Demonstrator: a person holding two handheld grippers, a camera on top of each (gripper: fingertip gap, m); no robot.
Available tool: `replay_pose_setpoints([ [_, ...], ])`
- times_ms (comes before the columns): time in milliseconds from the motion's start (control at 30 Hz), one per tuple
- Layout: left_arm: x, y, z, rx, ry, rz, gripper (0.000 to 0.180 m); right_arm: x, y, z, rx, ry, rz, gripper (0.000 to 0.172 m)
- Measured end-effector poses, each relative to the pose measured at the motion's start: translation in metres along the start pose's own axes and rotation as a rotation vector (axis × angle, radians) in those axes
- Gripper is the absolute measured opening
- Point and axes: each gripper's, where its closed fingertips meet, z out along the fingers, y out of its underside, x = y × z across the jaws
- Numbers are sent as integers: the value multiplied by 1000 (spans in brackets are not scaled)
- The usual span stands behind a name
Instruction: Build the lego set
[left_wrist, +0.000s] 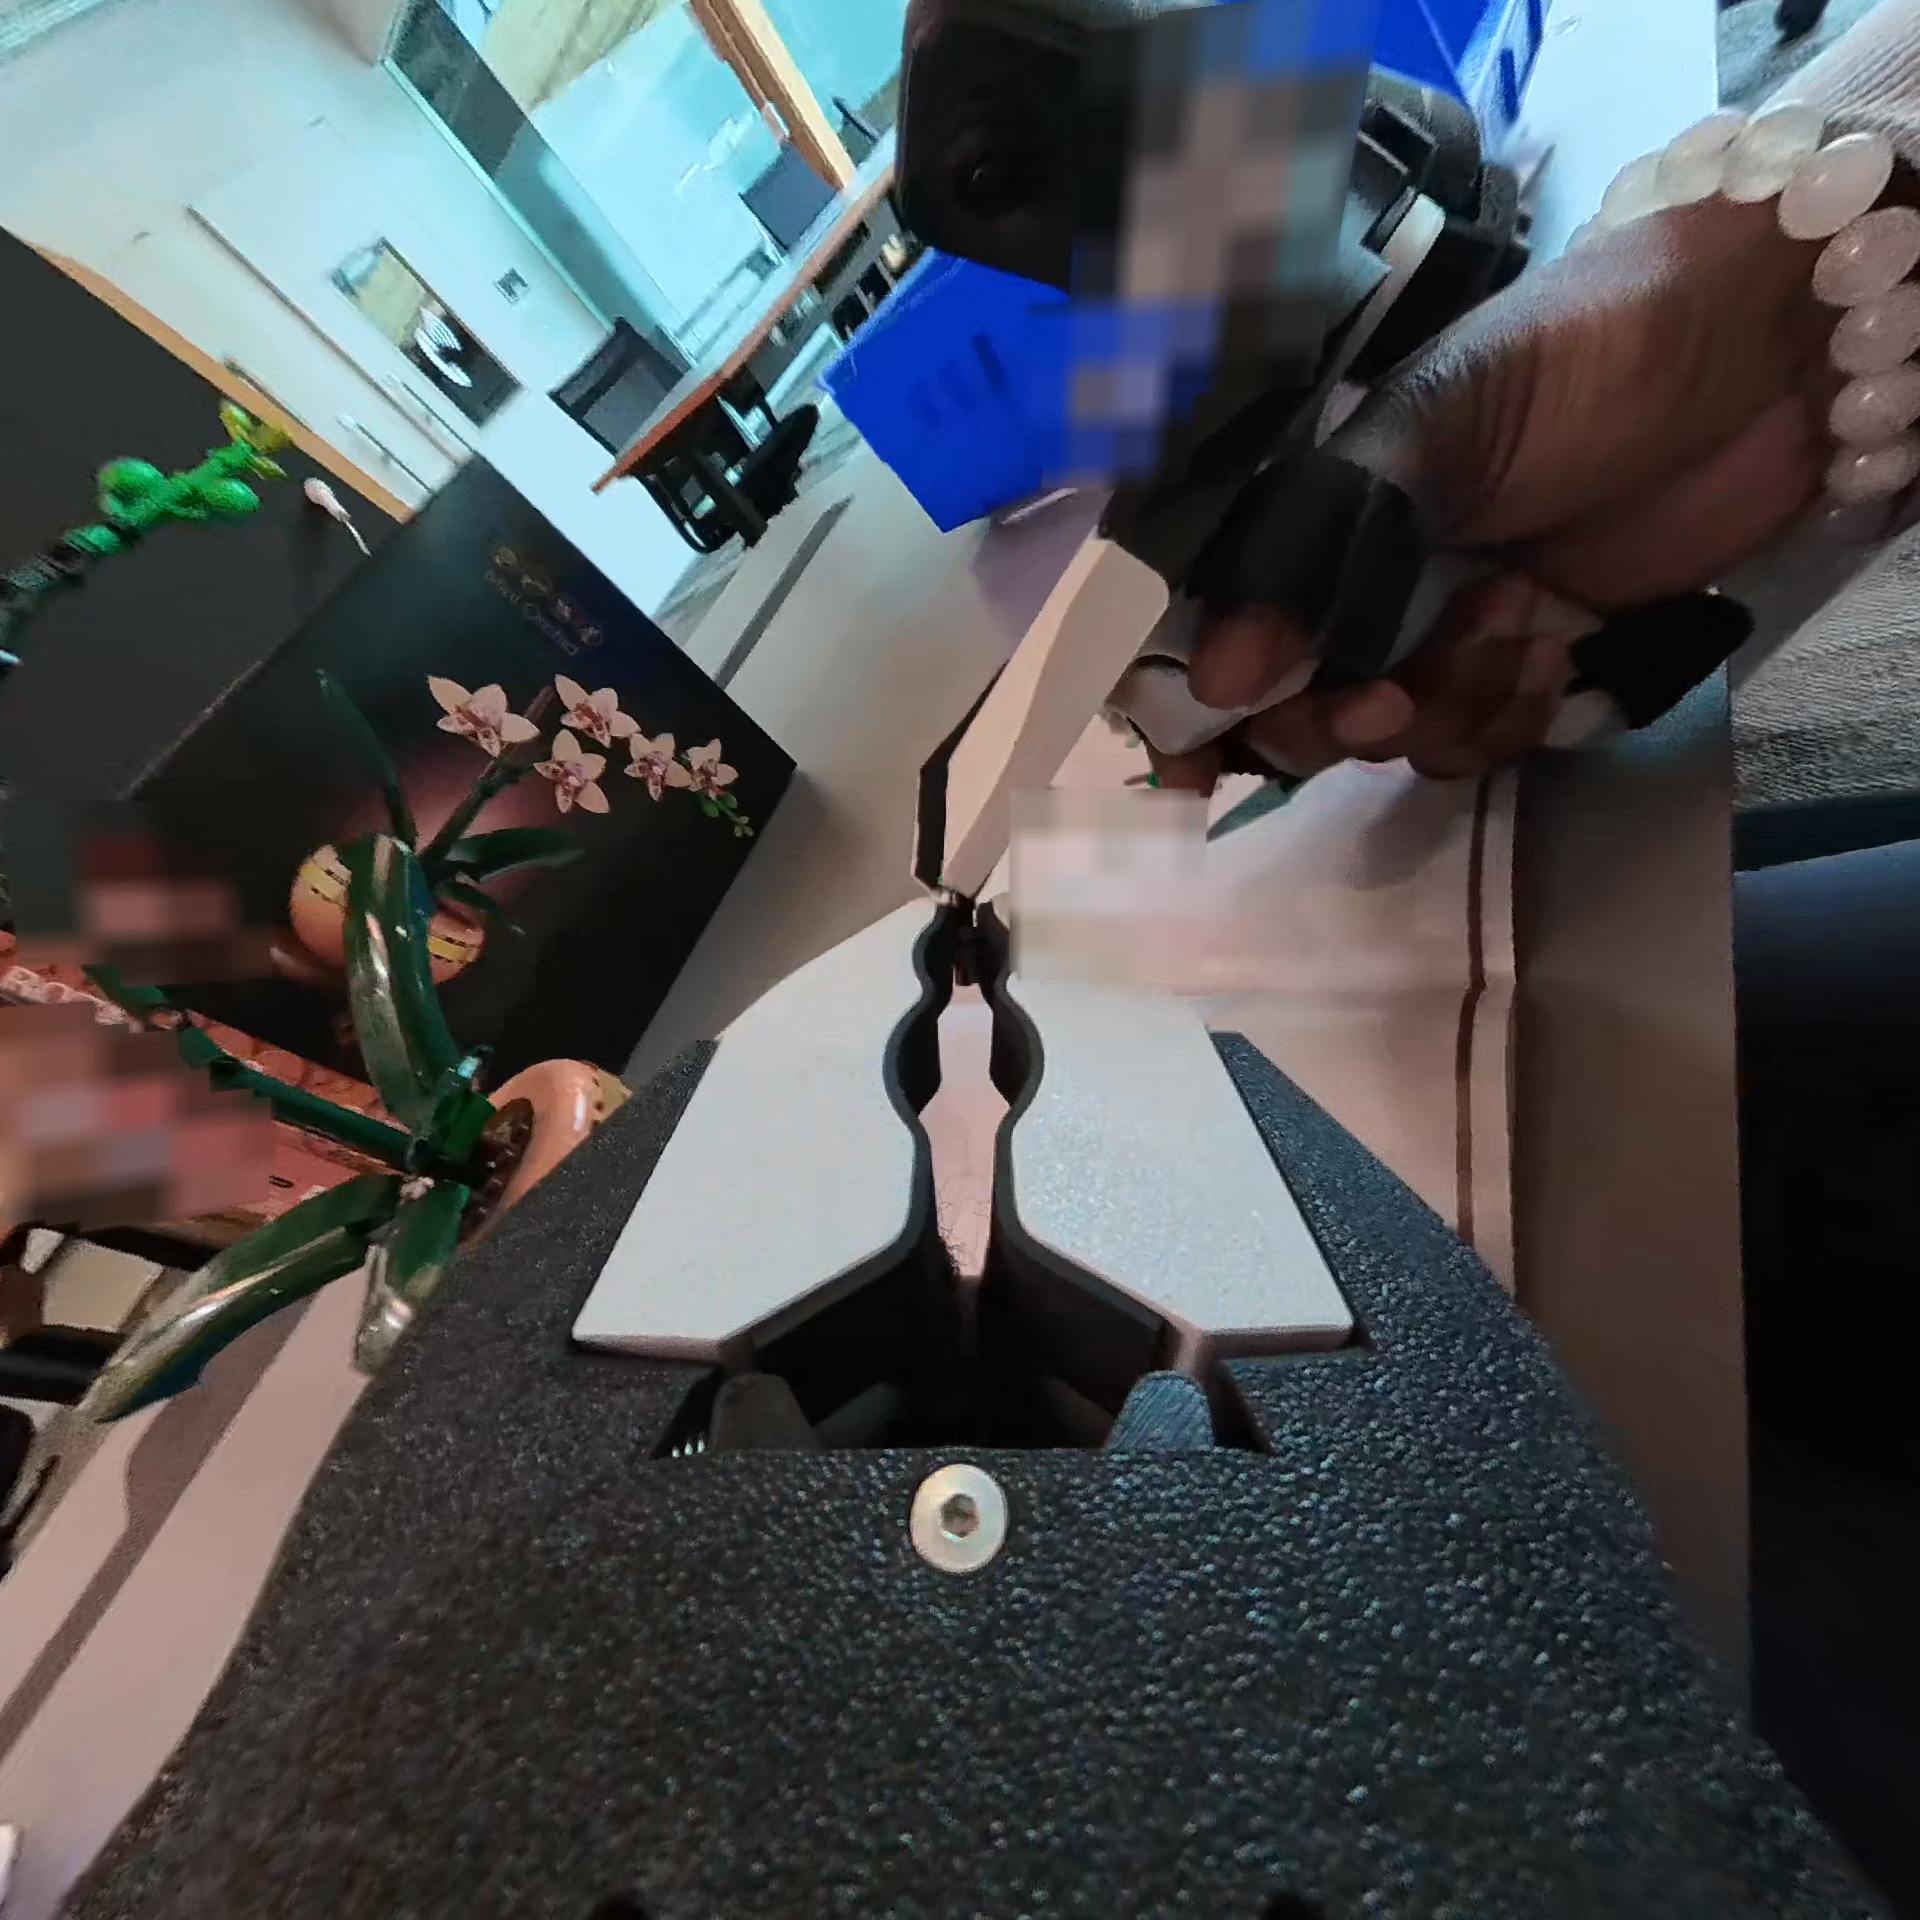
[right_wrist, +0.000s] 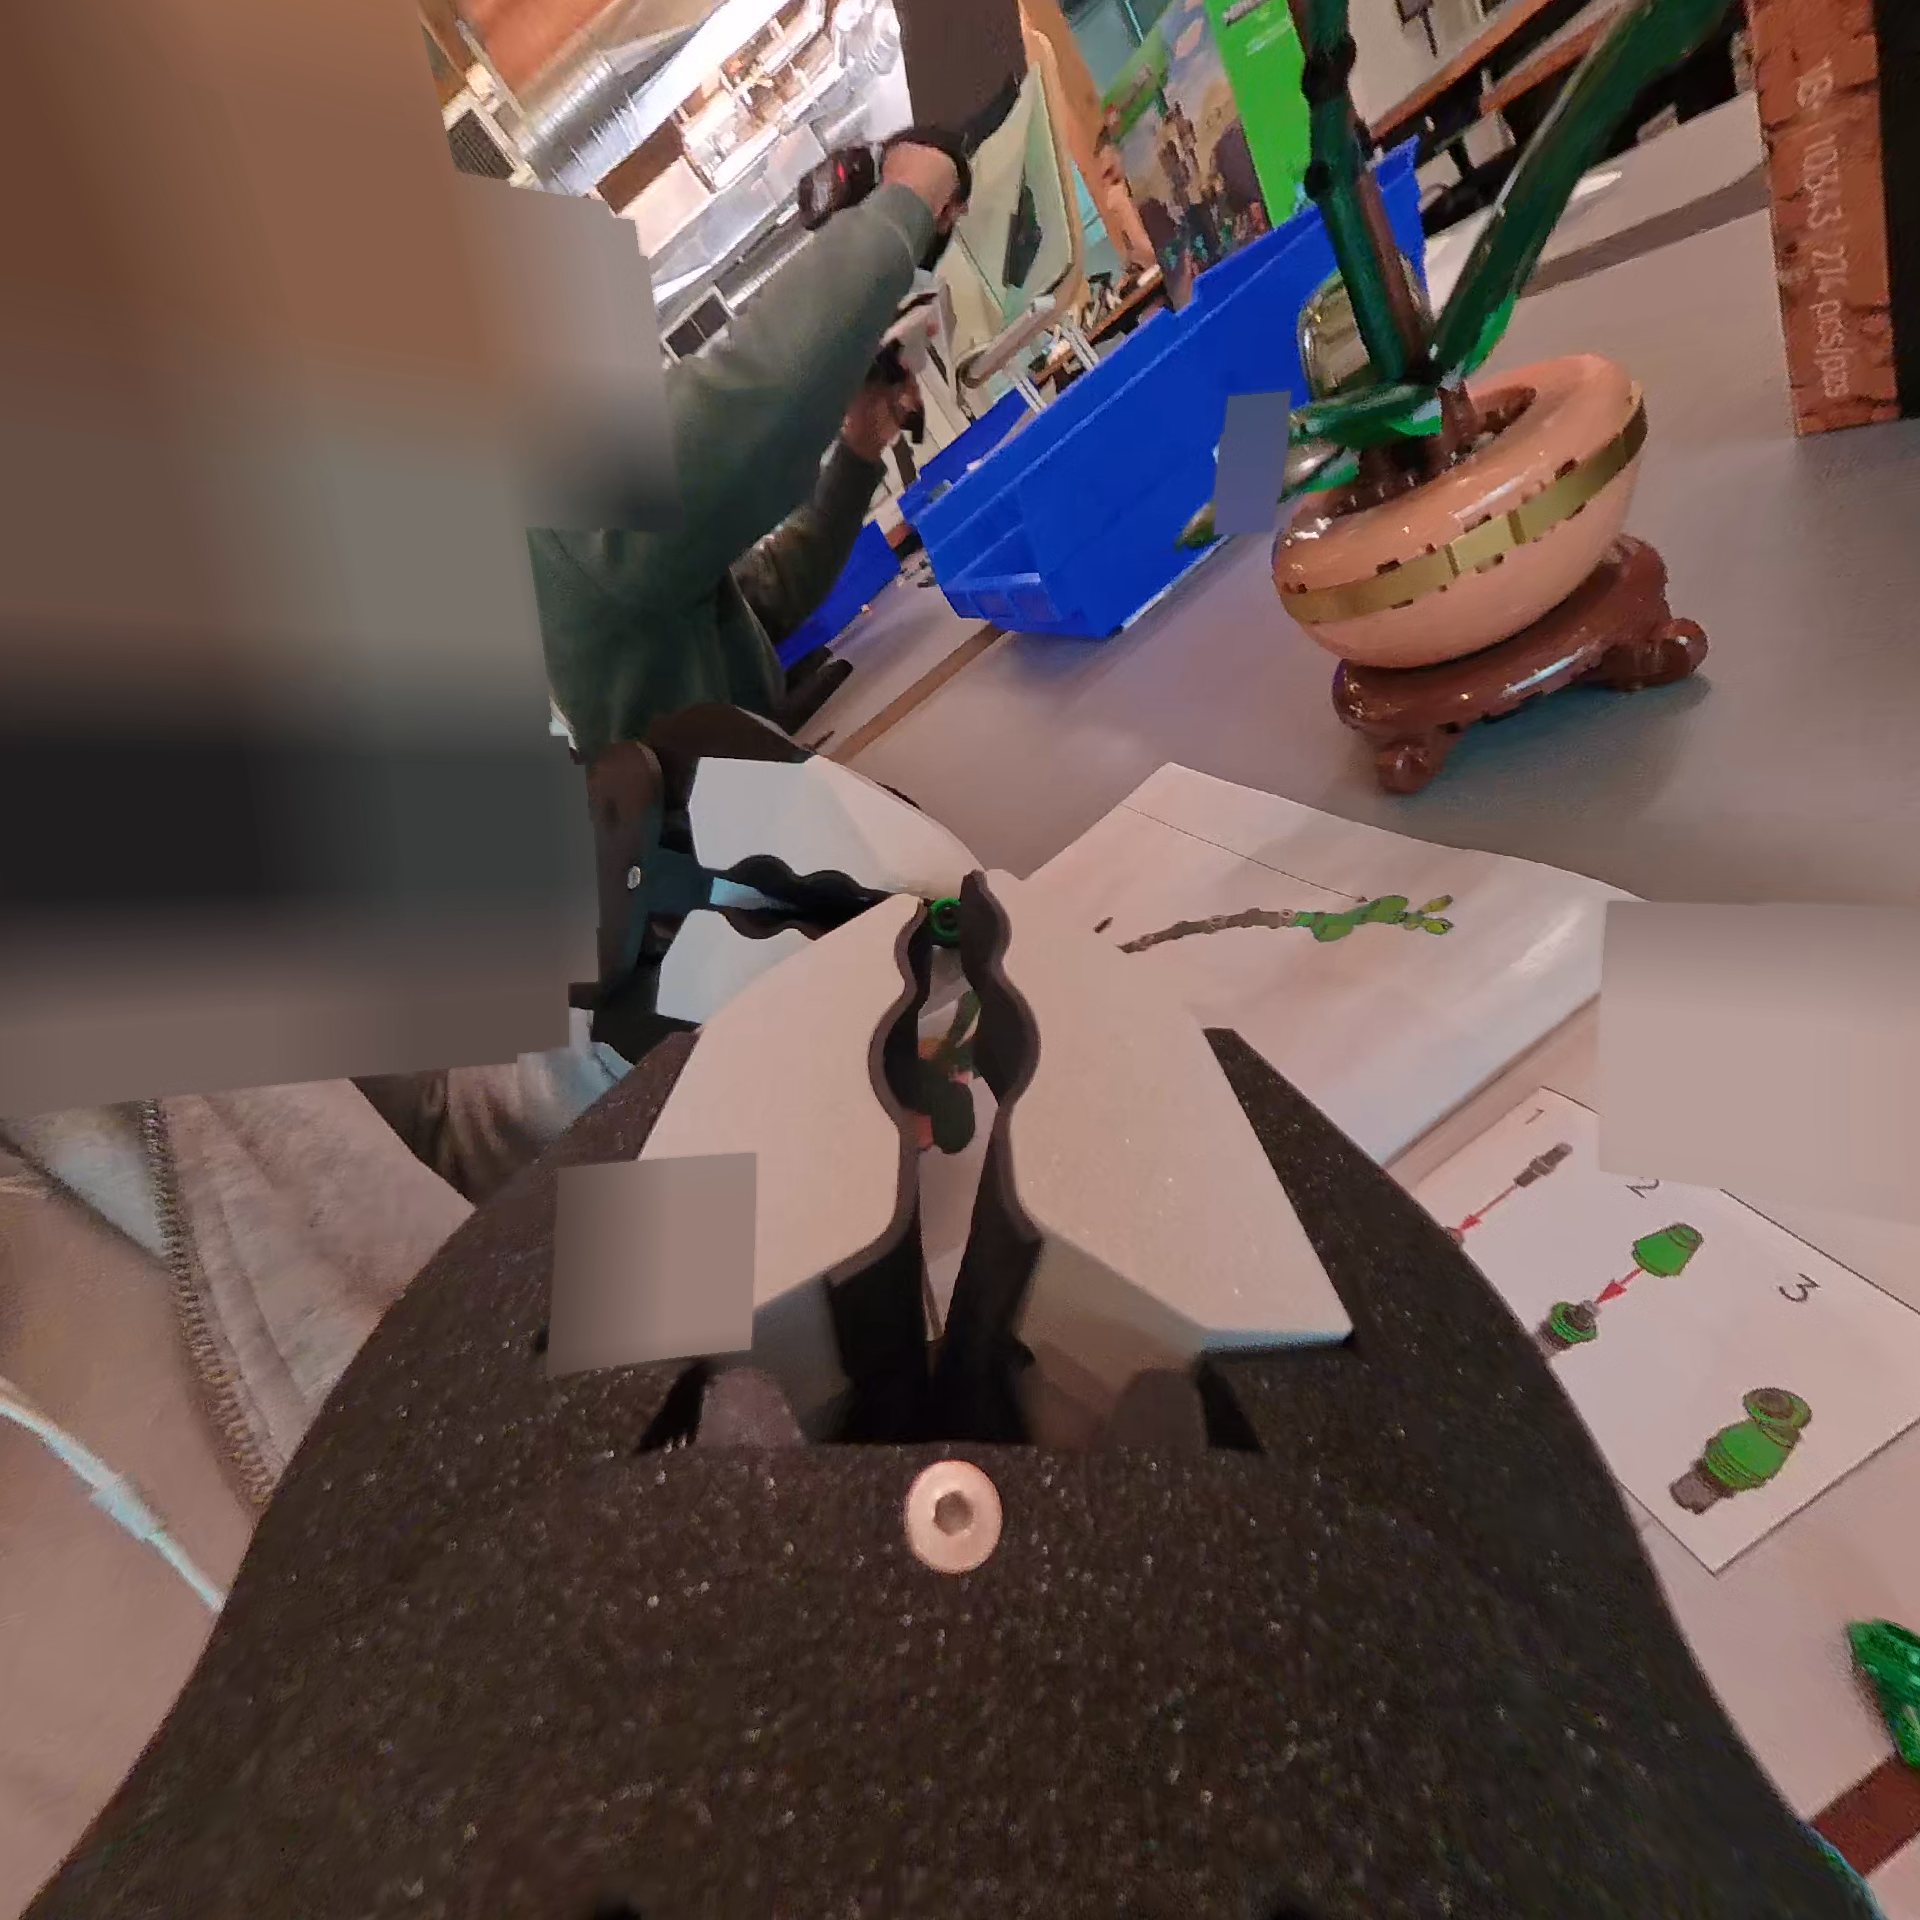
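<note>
Tongs tip to tip: right tongs (right_wrist: 948, 925) pinching green stud (right_wrist: 943, 921), left tongs (left_wrist: 961, 935) pinching dark pin (left_wrist: 966, 951).

From my remote seat, in the left wrist view I see pale lettering too soft to read at 11 o'clock on the dark flower-picture box (left_wrist: 623, 831). In the right wrist view, pale characters run sideways down the brown box edge (right_wrist: 1829, 208) at 2 o'clock, and handwritten step numerals mark the instruction sheet (right_wrist: 1714, 1382) at 4 o'clock.
</note>
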Motion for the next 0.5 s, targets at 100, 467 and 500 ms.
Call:
replay_pose_setpoints([
  [100,-4,-10,-5,59,-30,21,3,-9,-7,0,31,-49,34,5],
  [467,-3,-12,-3,83,-20,-10,4,-8,-7,-1,-17,-12,-21,4],
  [500,-4,-10,-3,67,-24,7,4,-7,-6,-1,-23,14,-55,4],
])
